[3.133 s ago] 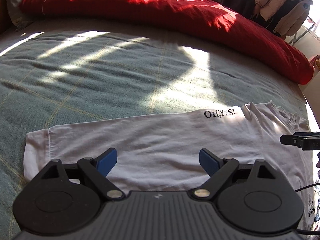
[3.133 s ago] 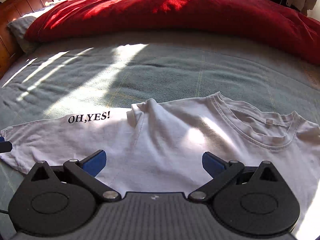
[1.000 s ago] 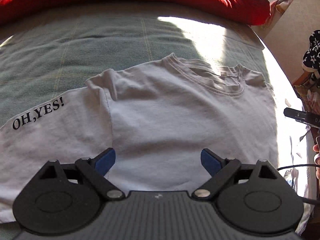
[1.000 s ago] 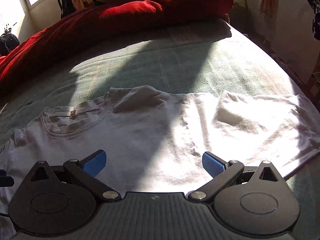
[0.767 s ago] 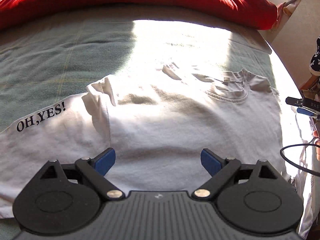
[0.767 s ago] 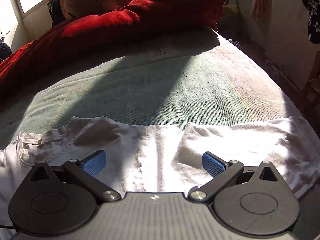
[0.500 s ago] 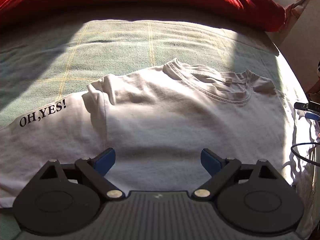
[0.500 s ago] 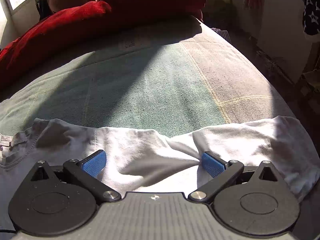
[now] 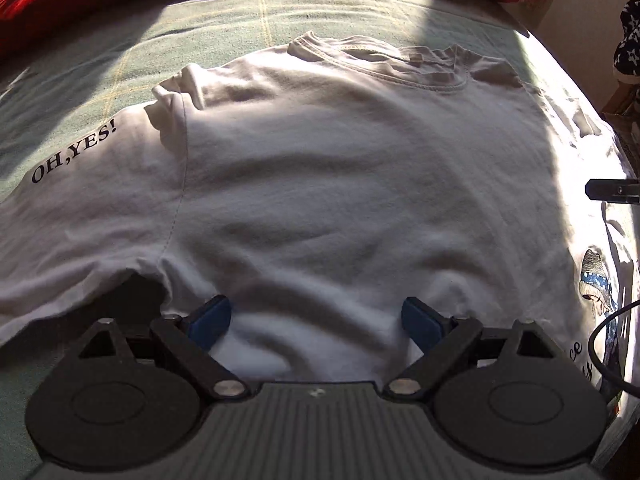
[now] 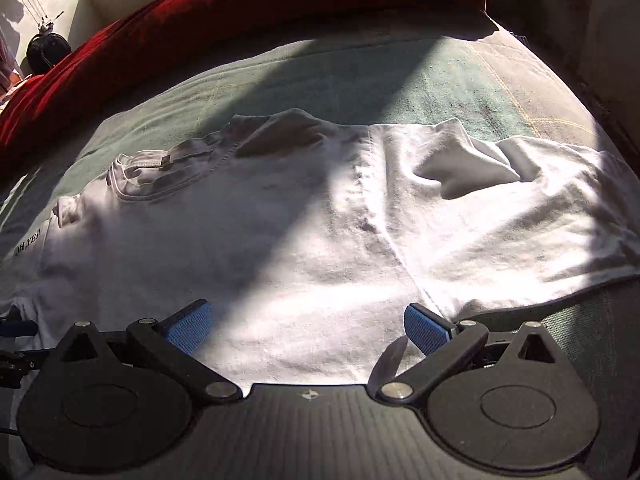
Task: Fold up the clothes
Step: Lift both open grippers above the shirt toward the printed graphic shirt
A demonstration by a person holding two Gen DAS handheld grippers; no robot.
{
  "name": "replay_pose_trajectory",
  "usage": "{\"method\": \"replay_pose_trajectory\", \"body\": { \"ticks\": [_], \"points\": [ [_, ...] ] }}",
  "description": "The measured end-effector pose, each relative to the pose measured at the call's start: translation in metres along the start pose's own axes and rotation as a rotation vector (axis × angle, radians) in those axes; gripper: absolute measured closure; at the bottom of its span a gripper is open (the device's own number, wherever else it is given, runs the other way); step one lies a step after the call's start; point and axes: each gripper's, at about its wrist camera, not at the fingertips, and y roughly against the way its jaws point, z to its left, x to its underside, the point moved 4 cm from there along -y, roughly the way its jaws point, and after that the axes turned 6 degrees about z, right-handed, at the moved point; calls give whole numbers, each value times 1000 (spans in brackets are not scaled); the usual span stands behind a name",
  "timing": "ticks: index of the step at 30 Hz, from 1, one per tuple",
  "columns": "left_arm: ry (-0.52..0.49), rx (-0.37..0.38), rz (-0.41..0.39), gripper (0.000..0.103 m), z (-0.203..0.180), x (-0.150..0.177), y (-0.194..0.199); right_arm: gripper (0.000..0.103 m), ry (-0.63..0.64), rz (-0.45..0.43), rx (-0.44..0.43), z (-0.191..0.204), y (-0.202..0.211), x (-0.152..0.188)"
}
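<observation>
A white T-shirt lies spread flat on the green bedspread, collar at the far side. Its left sleeve bears the print "OH,YES!". My left gripper is open, low over the body beside the left armpit, with cloth lying loose between the blue pads. In the right wrist view the shirt shows its collar at the left and its wrinkled right sleeve at the right. My right gripper is open over the body near that sleeve's seam.
A red duvet is heaped along the far side of the bed. The bed's edge drops off at the right, where a white cloth with a coloured print hangs. A black cable loops there. Dark star-patterned fabric is beyond.
Both grippers have come down closer to the shirt. The right view has swung back left, so the collar and chest show again. The shirt has not been lifted.
</observation>
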Motion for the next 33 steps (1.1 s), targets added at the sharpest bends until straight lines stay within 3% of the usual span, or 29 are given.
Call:
{"method": "replay_pose_trajectory", "body": {
  "ticks": [4, 7, 9, 11, 16, 19, 21, 24, 28, 33],
  "points": [
    [69, 5, 1, 11, 19, 9, 17, 0, 58, 35, -9, 32, -3, 15],
    [57, 101, -52, 11, 14, 7, 29, 0, 120, 39, -17, 57, -1, 20],
    [30, 197, -37, 11, 4, 10, 26, 0, 134, 43, -26, 67, -1, 18],
    [2, 238, 0, 10, -2, 18, 17, 0, 134, 53, -35, 74, -3, 17],
    [-28, 128, 44, 11, 19, 51, 19, 0, 172, 89, -12, 80, -3, 18],
    [-38, 147, 21, 11, 20, 52, 37, 0, 216, 116, 27, 77, -4, 24],
    [-103, 210, -4, 11, 6, 52, 42, 0, 257, 124, 33, 78, -5, 29],
    [-208, 241, 28, 10, -17, 60, 29, 0, 314, 133, 31, 82, -9, 38],
    [-232, 207, 32, 10, -18, 79, 24, 0, 344, 151, 59, 82, -21, 46],
    [-250, 155, 98, 7, -10, 105, 35, 0, 340, 170, 69, 82, -27, 45]
  ]
}}
